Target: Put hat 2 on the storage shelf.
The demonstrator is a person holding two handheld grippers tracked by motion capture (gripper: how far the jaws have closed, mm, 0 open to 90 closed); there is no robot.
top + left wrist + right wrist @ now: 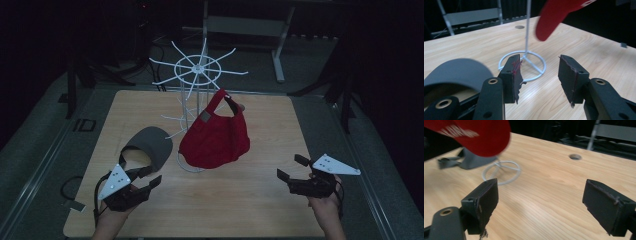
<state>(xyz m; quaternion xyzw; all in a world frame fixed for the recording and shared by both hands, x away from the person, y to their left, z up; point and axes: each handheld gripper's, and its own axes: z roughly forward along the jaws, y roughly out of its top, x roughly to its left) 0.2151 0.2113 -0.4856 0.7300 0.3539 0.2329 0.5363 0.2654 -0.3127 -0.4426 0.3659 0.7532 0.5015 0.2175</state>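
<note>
Dark room around the wooden table (260,200), red cap (216,136) is hanging on the white rack (199,70) so I'm keeping my right gripper (292,172) wide and empty, left gripper (150,177) half-open and empty, aiming at the grey cap (150,145) lying just beside it.

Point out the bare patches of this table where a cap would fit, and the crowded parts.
Bare wood lies between the left gripper and right gripper, in front of the red cap. The table's right side past the red cap is bare too. It is crowded left of centre, around the white rack, its base ring and the grey cap.
</note>
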